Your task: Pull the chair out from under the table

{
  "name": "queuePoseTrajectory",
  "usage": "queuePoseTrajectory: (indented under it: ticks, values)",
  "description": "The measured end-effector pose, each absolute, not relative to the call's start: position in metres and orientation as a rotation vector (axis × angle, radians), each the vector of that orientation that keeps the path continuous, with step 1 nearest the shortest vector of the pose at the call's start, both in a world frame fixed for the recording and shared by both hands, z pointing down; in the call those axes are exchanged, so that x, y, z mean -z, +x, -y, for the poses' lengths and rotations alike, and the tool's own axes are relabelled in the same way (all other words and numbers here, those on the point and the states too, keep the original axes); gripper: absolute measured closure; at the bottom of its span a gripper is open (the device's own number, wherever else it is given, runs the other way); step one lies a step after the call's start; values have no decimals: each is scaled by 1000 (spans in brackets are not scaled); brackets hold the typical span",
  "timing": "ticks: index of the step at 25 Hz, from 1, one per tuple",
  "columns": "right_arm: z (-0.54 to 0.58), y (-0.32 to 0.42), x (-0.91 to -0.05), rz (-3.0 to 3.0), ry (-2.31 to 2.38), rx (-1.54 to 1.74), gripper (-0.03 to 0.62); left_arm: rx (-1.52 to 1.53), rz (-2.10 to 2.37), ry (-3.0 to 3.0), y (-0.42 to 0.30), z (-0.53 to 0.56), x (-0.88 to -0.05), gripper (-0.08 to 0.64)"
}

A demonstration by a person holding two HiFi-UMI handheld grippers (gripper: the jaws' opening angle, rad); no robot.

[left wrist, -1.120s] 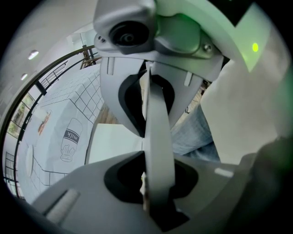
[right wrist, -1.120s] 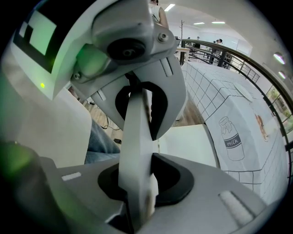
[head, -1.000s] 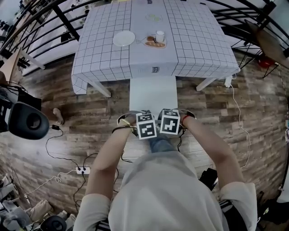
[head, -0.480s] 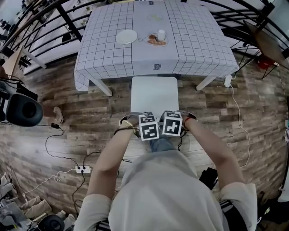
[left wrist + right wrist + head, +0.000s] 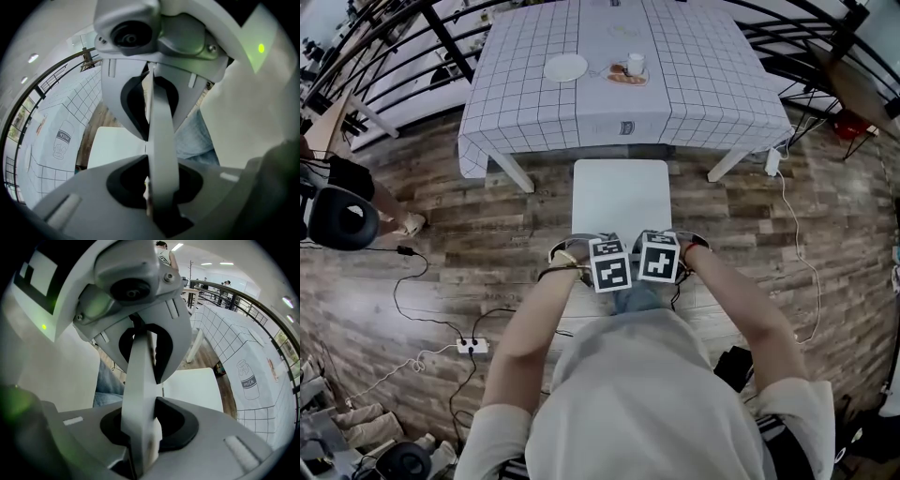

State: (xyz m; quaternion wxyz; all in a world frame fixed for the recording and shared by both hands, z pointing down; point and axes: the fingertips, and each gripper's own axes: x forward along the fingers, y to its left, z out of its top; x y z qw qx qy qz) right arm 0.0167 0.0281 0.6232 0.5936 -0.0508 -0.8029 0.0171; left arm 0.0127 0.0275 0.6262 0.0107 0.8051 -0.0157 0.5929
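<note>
The white chair's seat [image 5: 619, 197] stands clear of the table [image 5: 516, 112], which wears a checked cloth. Both grippers sit side by side at the chair's near edge, their marker cubes hiding the fingertips in the head view. My left gripper [image 5: 157, 140] is shut on the thin top edge of the chair's backrest [image 5: 162, 154], which runs straight between its jaws. My right gripper [image 5: 143, 385] grips the same backrest [image 5: 139, 394] in the same way. Past the jaws, the seat [image 5: 117, 147] and the cloth's milk-bottle print [image 5: 246, 376] show.
On the table lie a white plate [image 5: 566, 67] and a tray with food and a cup [image 5: 628, 73]. A power strip [image 5: 470, 345] and cables cross the wooden floor at left, and a cable trails by the right table leg [image 5: 729, 167]. A bystander's foot [image 5: 401, 223] is at left.
The chair has slid out toward me with both grippers on its backrest; its seat now shows fully free of the cloth. The table sits farther up the view.
</note>
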Motion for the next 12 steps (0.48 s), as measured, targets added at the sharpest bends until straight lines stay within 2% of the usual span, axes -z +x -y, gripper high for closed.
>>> queuePoseTrajectory:
  ticks: [12]
  values:
    - [-73, 20, -623, 1866, -128, -29, 511, -1849, 69, 2509, 15, -73, -626, 480]
